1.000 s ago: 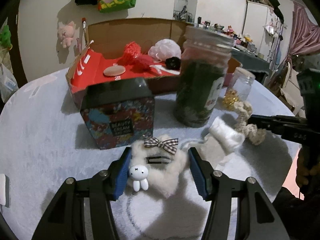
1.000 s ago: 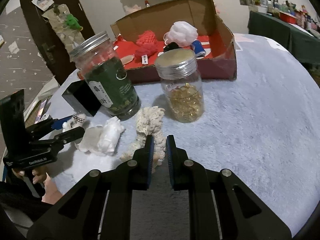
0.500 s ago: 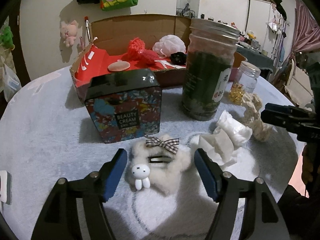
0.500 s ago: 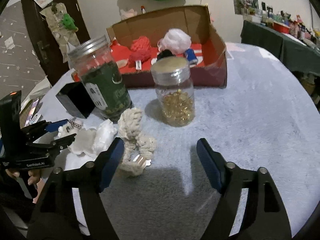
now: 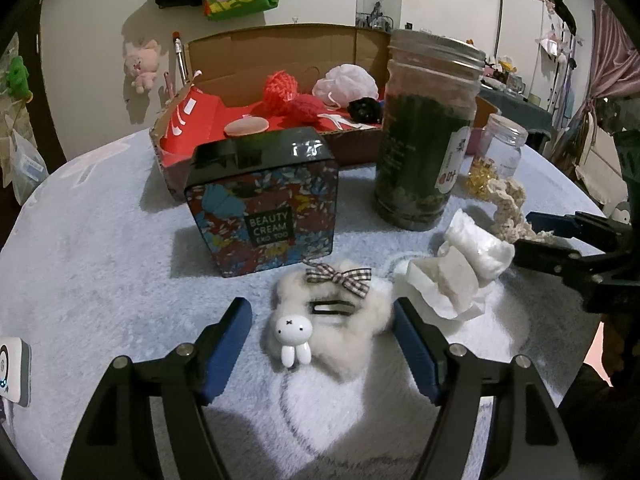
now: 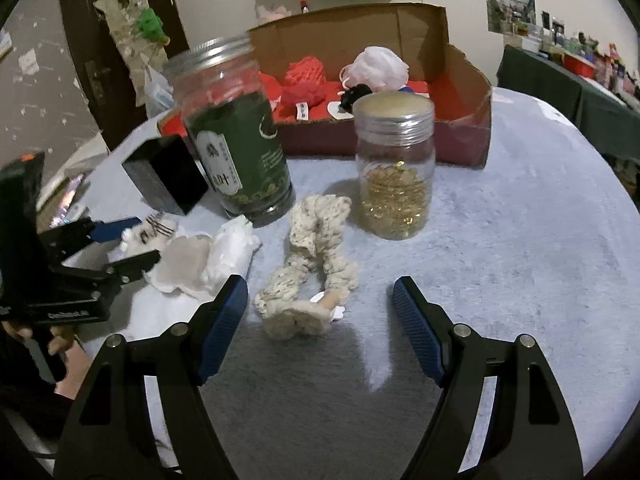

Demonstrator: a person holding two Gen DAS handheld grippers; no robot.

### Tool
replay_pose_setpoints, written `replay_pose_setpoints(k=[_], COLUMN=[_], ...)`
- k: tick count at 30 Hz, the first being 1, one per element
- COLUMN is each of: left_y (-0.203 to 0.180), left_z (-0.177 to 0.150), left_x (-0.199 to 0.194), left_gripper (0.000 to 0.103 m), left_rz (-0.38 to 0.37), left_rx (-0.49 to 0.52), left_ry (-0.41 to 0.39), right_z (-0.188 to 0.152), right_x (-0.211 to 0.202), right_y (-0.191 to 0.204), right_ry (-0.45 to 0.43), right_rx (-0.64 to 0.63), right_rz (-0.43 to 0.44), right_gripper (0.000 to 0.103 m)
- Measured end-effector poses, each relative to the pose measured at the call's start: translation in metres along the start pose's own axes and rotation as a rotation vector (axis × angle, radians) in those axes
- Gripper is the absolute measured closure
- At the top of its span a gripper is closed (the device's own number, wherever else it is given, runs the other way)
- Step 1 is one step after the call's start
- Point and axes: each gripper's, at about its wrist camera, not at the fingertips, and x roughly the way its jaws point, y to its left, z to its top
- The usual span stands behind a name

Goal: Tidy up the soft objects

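Observation:
A fluffy white hair piece [image 5: 348,332] with a checked bow, a black clip and a white rabbit charm lies on the table. My left gripper [image 5: 320,308] is open around it, and its pads do not press on the fluff. To its right lies a crumpled white cloth [image 5: 460,272]. A cream knitted rope [image 6: 316,248] lies between the open jaws of my right gripper [image 6: 319,282], nearer the left pad. The cardboard box [image 5: 280,52] with a red lining at the back holds red knitted balls [image 5: 288,96], a pale mesh pouf [image 5: 346,82] and a small black item [image 5: 364,108].
A floral tin [image 5: 264,208] marked Beauty Cream stands just behind the hair piece. A tall green-filled jar [image 5: 424,140] and a small jar of gold beads [image 6: 394,172] stand in front of the box. A white device [image 5: 12,368] sits at the table's left edge.
The left jaws have spread wider around the hair piece. The right jaws, closed at the cream rope a second ago, now stand wide apart, and the rope lies loose on the table.

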Motion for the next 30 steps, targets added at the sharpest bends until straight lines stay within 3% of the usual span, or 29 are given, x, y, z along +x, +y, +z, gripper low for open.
replay_pose_setpoints(k=[4, 7, 9, 10, 12, 13, 22, 30], left_y=[-0.002, -0.003, -0.004, -0.005, -0.007, -0.009, -0.019, -0.022], left_z=[0.002, 0.002, 0.003, 0.003, 0.004, 0.004, 0.020, 0.029], left_x=[0.001, 0.003, 0.004, 0.003, 0.002, 0.001, -0.018, -0.015], left_gripper=[0.028, 0.029, 0.034, 0.042, 0.045, 0.045, 0.045, 0.045], left_rz=[0.003, 0.008, 0.005, -0.005, -0.010, -0.010, -0.074, -0.072], left_rx=[0.004, 0.013, 0.018, 0.022, 0.025, 0.029, 0.053, 0.054], left_ry=[0.001, -0.003, -0.007, -0.010, -0.014, -0.016, -0.077, -0.078], right_z=[0.001, 0.003, 0.003, 0.003, 0.002, 0.002, 0.007, 0.012], right_x=[0.000, 0.001, 0.004, 0.005, 0.004, 0.003, -0.015, -0.016], right_y=[-0.001, -0.005, -0.004, -0.003, -0.001, -0.001, 0.007, 0.010], right_ry=[-0.024, -0.023, -0.019, -0.018, -0.037, -0.035, -0.071, -0.069], right_rx=[-0.017, -0.003, -0.006, -0.006, -0.012, -0.010, -0.025, -0.039], right_rz=[-0.088, -0.070, -0.047, -0.032, -0.010, 0.012, 0.087, 0.098], right_gripper=[0.027, 0.027, 0.028, 0.030, 0.051, 0.070, 0.074, 0.074])
